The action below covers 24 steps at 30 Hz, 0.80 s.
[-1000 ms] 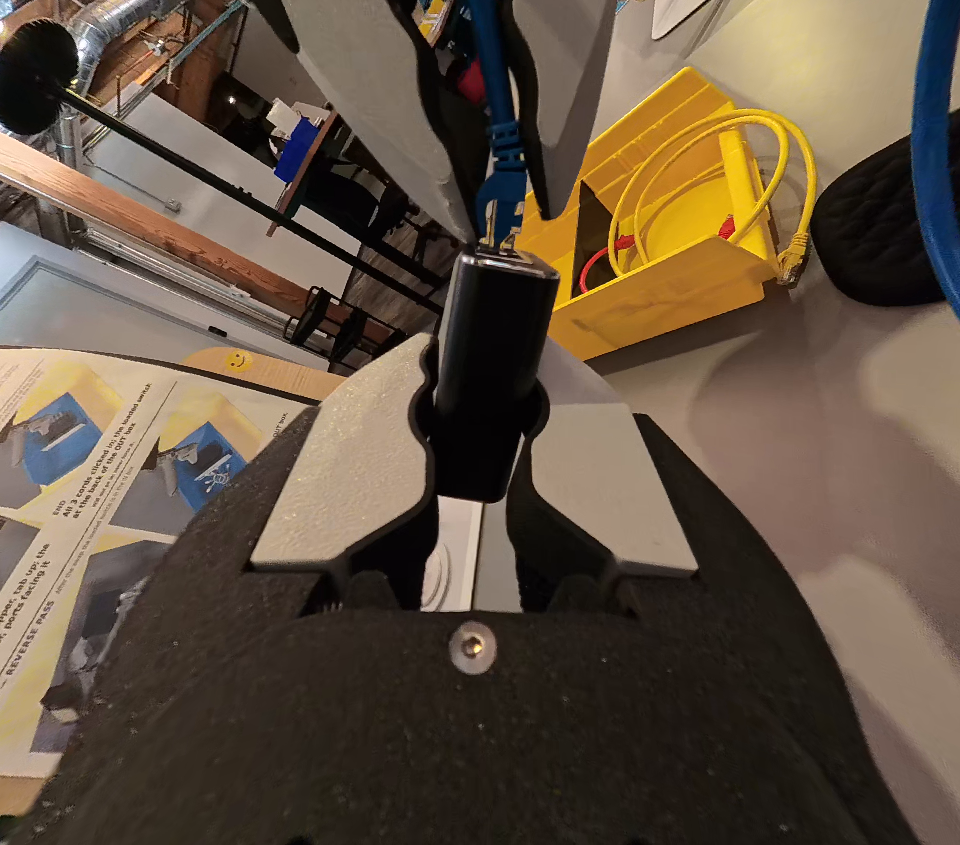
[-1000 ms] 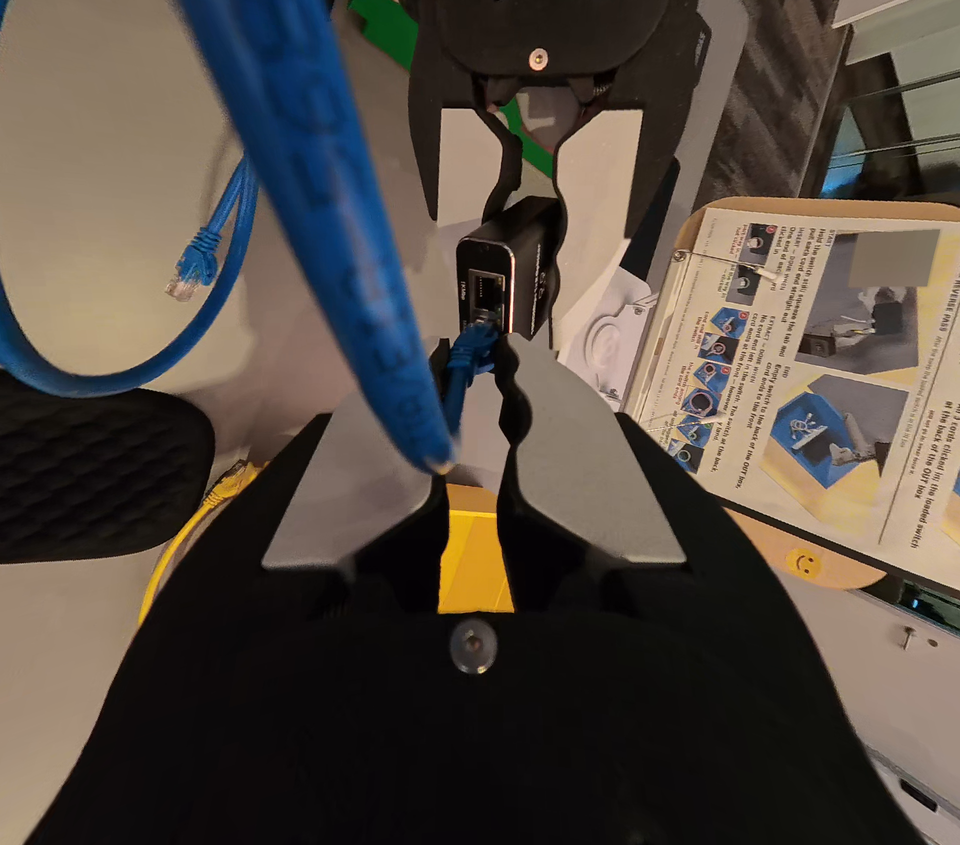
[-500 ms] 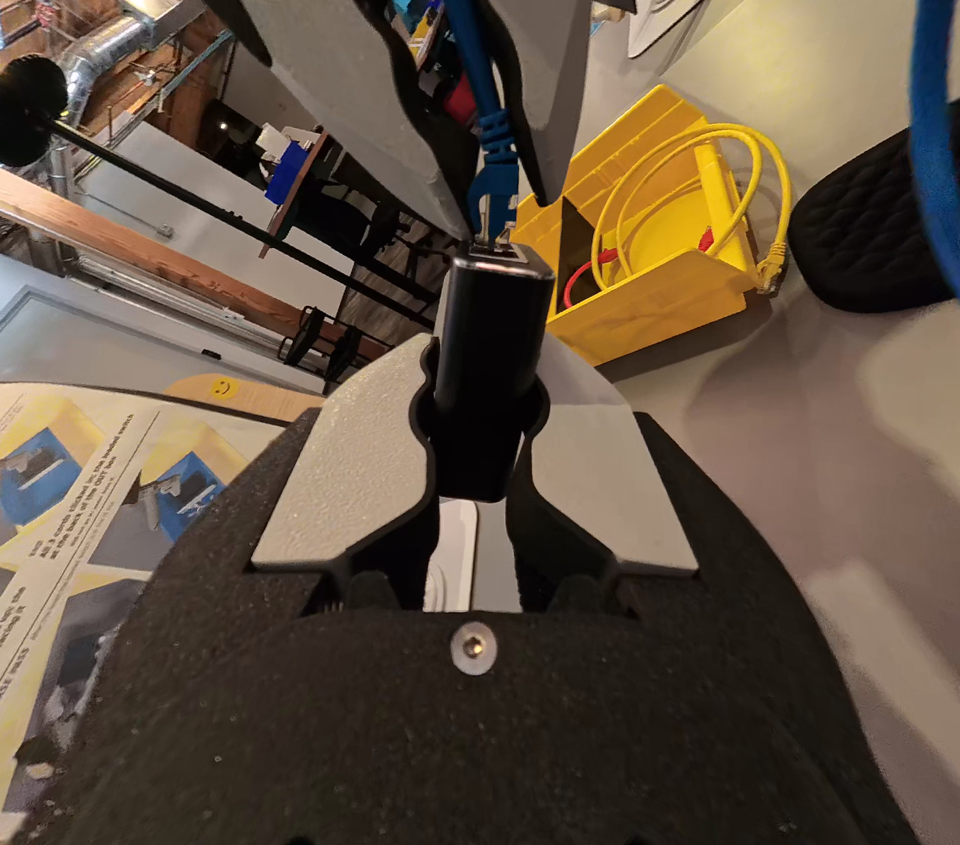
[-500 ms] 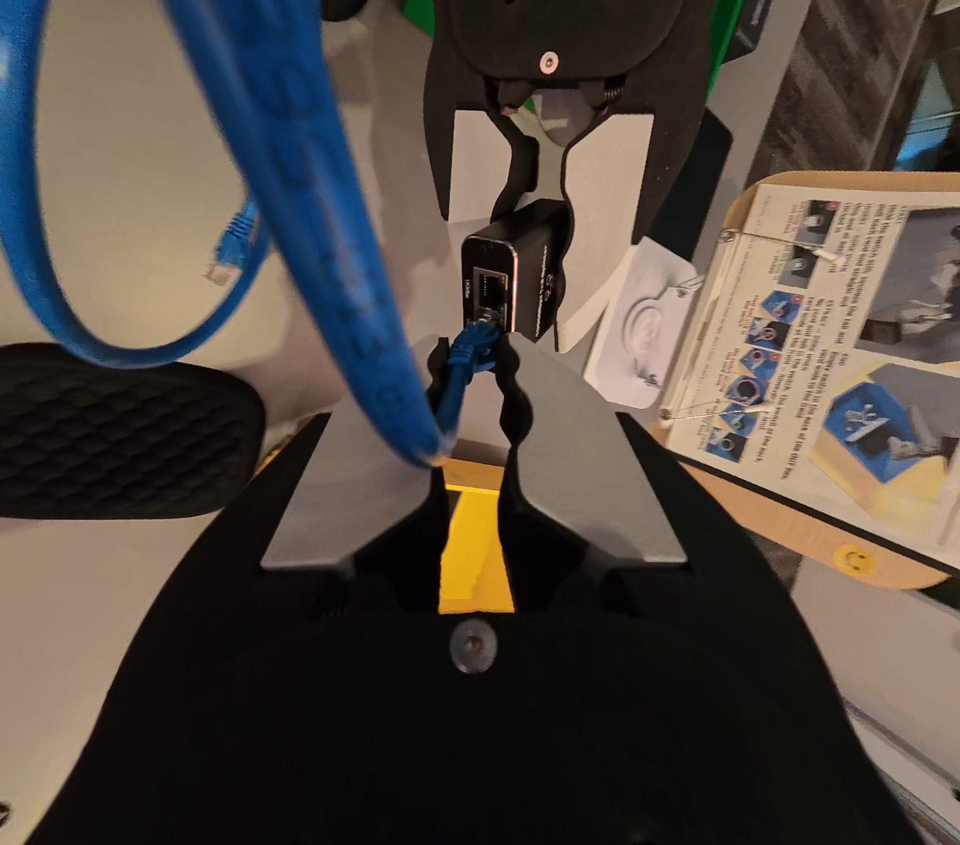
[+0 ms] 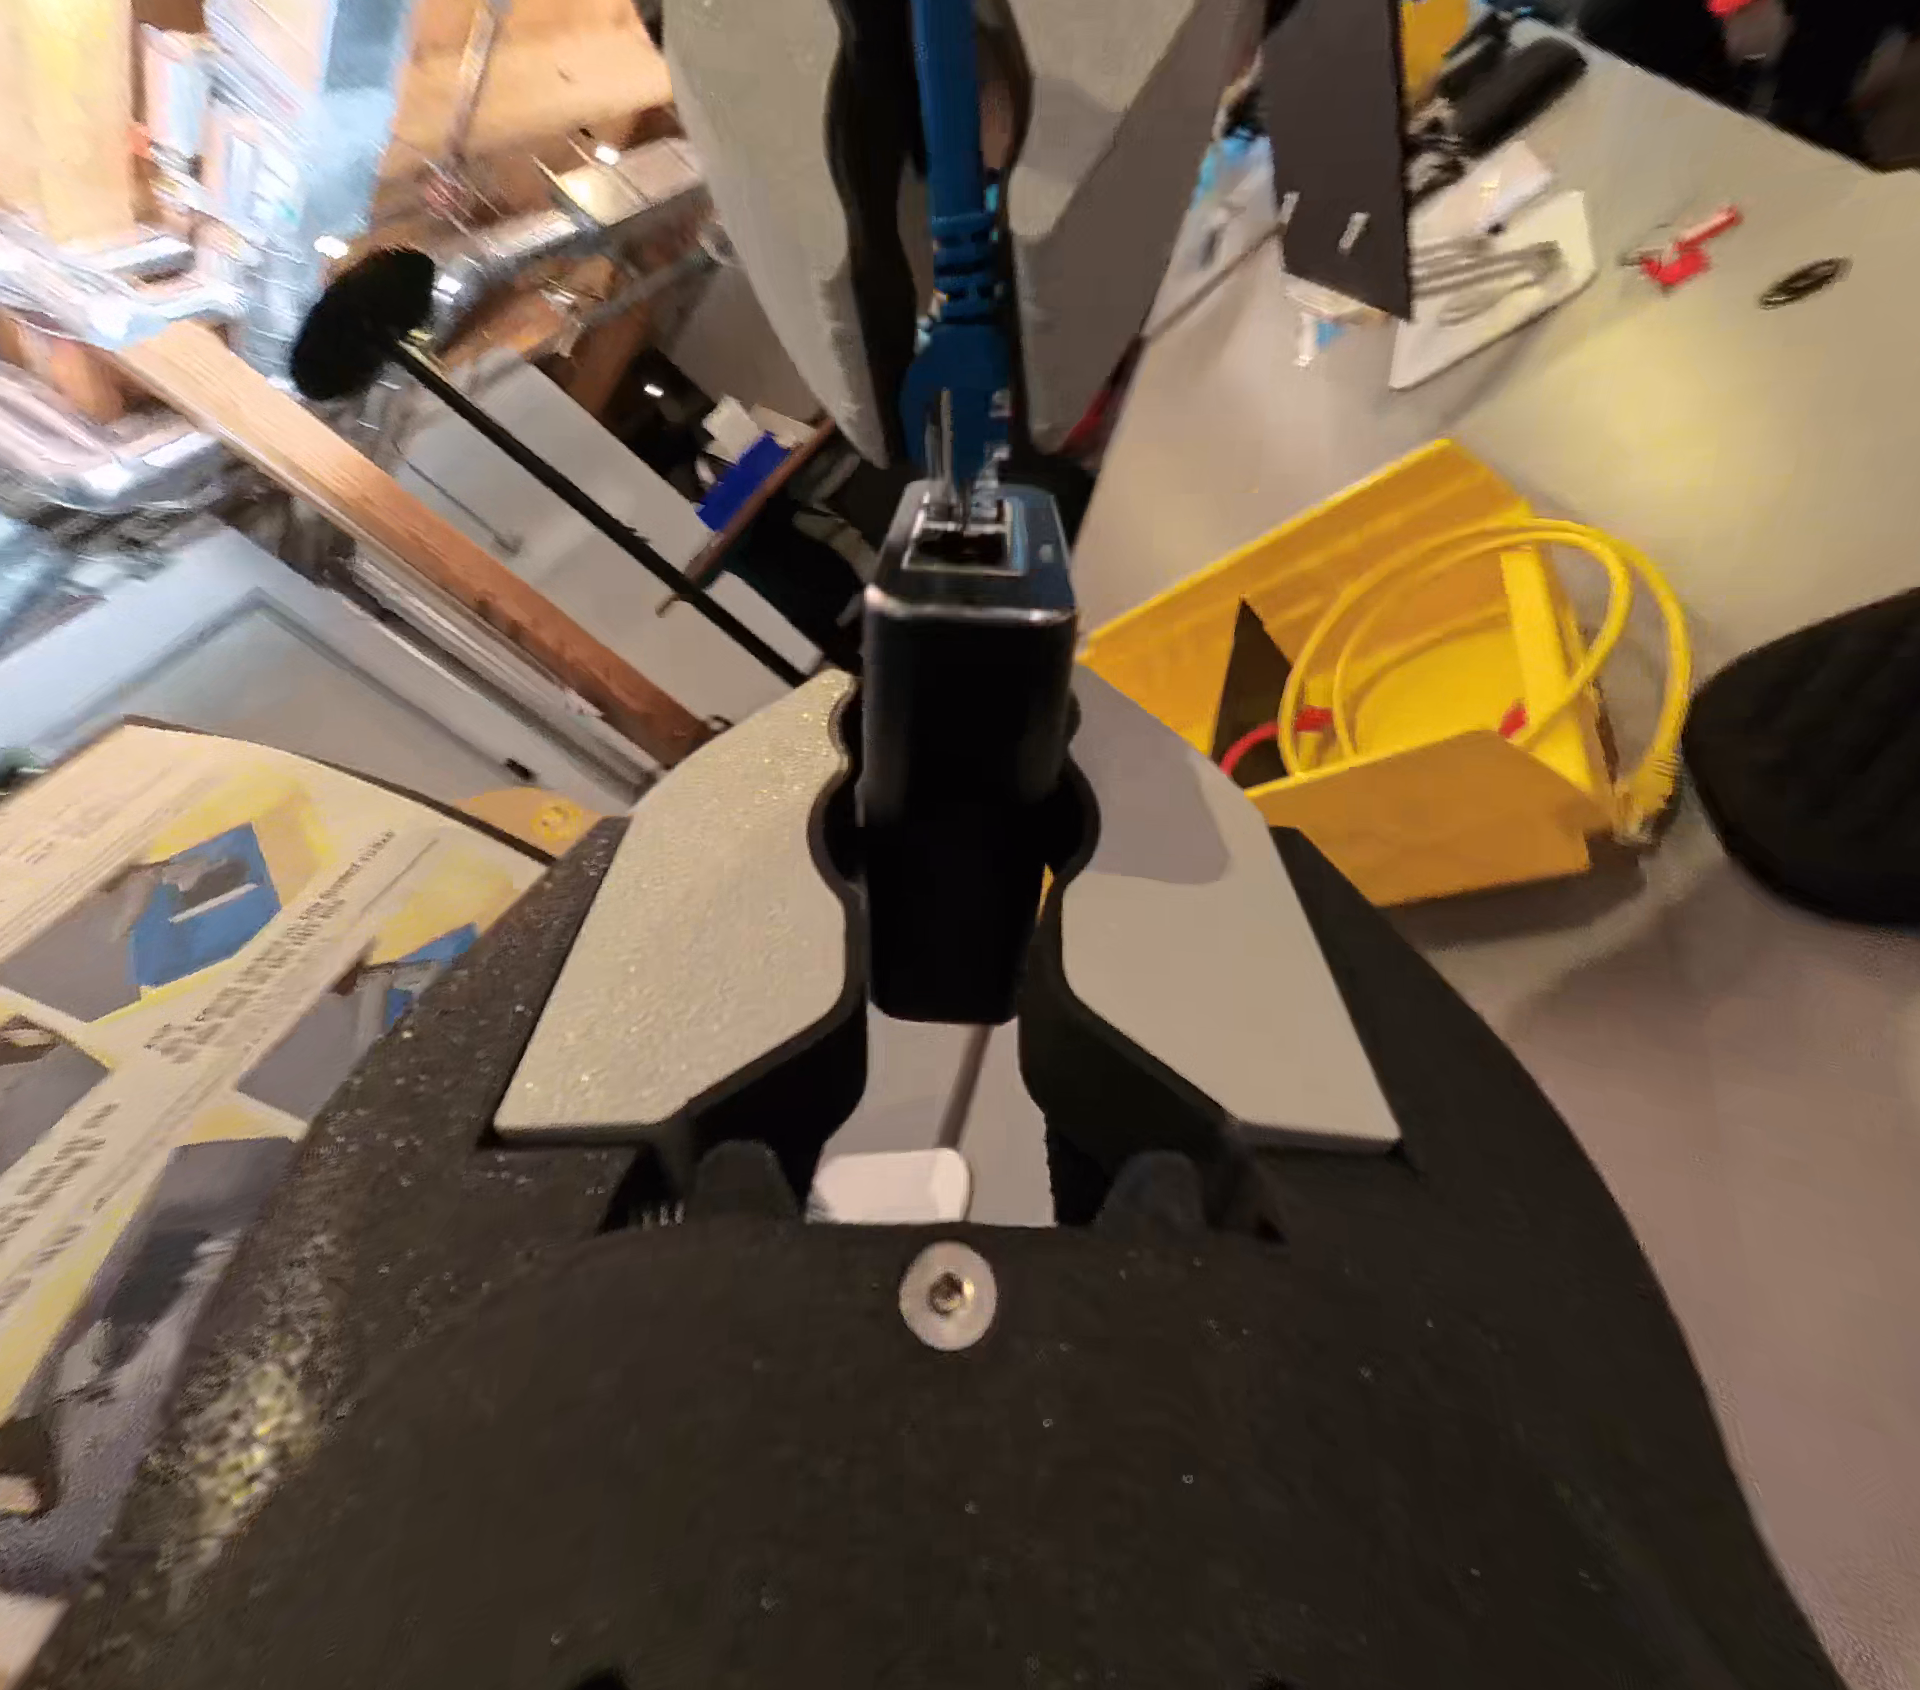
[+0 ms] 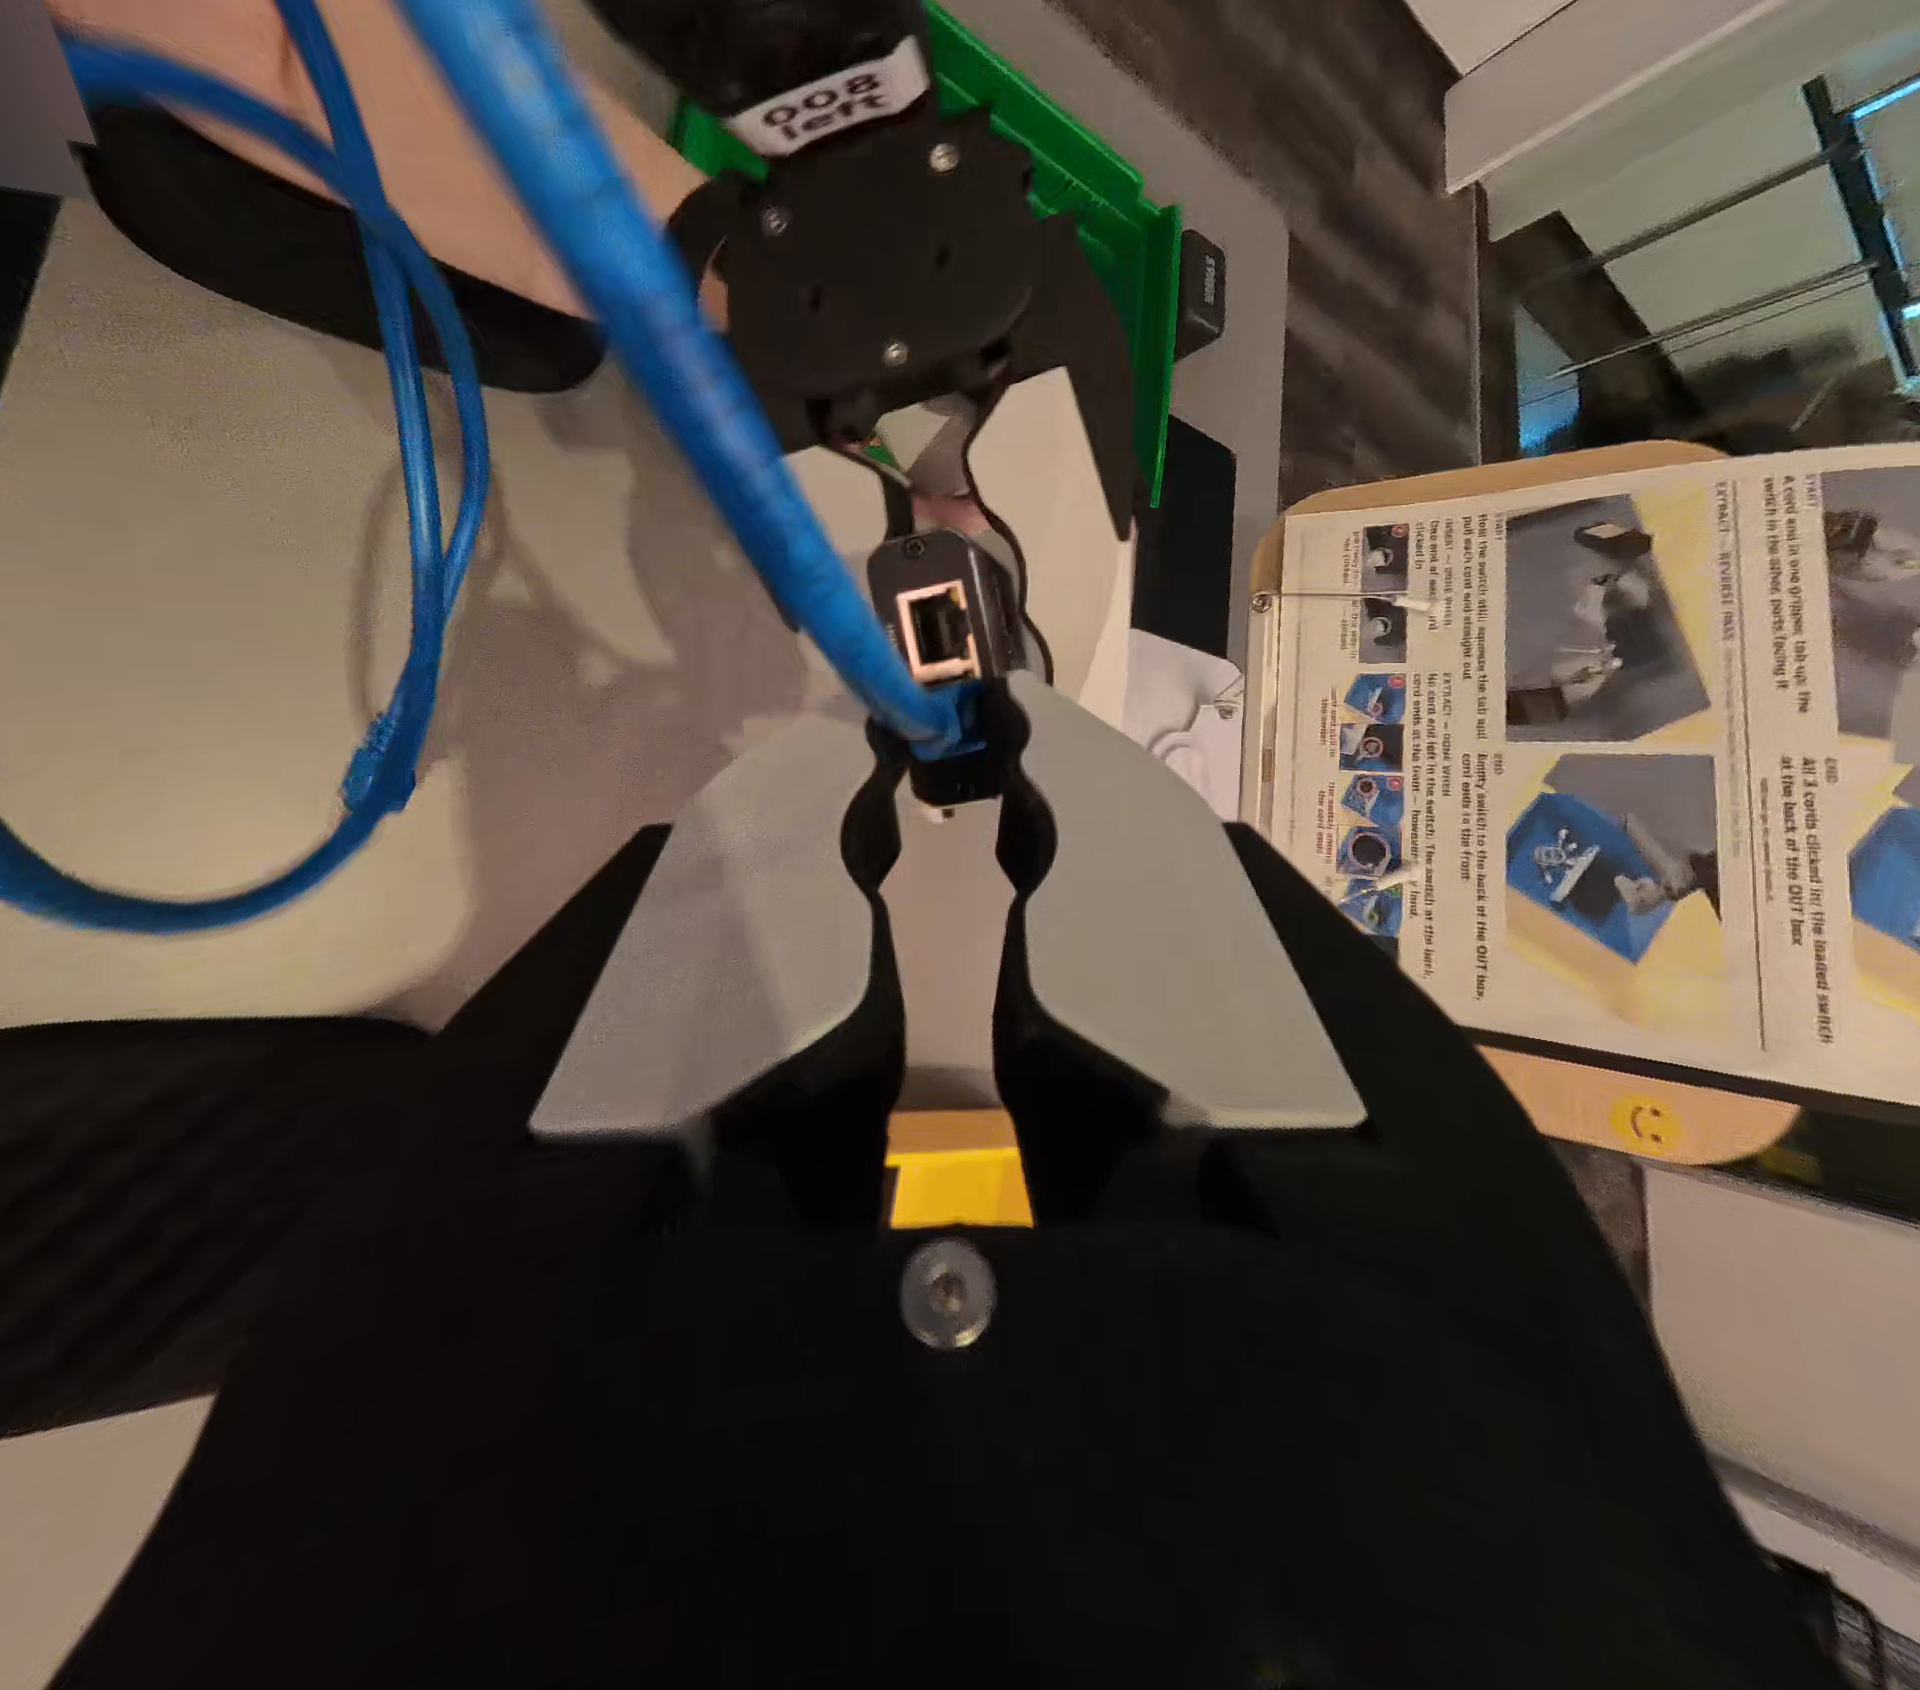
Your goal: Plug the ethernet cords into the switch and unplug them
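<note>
Switch [image 5: 966, 757], a small black box with rounded edges, stands upright between the left gripper [image 5: 961, 767], whose jaws are closed tight on its body above the grey surface [image 5: 1662, 1173]. Facing it, the right gripper [image 6: 940, 757] has its jaws nearly closed on the blue cord [image 6: 582, 206] just behind the plug, which sits at the switch's lower port; whether seated is unclear. Only the left wrist view shows the yellow bin [image 5: 1413, 809] holding a looped yellow cord [image 5: 1642, 601]. Only the right wrist view shows the printed sheet [image 6: 1621, 767] and the upper port open.
</note>
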{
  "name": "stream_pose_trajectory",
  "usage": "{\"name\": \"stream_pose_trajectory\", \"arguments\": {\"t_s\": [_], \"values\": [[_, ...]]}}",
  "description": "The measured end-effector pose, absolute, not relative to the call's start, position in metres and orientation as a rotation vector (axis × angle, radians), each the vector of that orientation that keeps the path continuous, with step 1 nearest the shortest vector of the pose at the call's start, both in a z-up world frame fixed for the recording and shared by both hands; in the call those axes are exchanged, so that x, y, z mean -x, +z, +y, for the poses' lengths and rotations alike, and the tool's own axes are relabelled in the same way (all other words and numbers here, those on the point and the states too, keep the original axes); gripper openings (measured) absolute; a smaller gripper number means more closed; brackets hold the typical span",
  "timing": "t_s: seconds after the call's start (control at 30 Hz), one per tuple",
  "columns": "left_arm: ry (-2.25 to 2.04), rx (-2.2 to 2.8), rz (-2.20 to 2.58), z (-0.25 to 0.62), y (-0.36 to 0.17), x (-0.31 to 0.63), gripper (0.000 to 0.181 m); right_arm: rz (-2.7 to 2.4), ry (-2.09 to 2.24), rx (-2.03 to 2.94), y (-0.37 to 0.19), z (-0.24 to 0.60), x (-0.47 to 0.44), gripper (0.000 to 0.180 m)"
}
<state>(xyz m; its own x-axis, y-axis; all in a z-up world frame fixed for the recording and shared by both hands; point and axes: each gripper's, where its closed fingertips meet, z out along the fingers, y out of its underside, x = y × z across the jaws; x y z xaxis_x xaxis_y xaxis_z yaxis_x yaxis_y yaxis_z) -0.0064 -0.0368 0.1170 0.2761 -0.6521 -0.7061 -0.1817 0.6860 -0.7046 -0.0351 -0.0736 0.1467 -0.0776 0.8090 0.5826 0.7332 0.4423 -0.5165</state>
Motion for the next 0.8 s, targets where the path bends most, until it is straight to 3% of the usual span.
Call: {"name": "stream_pose_trajectory", "arguments": {"t_s": [0.1,0.33,0.8], "values": [[-0.244,0.747,1.245,-0.038,0.114,-0.003,0.038,-1.880,0.074,1.310,0.138,-0.073,0.037,0.015],[-0.281,0.774,1.250,-0.043,0.113,-0.009,0.027,-1.940,-0.047,1.249,0.127,-0.069,0.034,0.015],[-0.054,0.773,1.347,-0.046,0.113,-0.002,0.028,-1.996,-0.533,0.961,0.122,-0.068,0.029,0.018]]}}
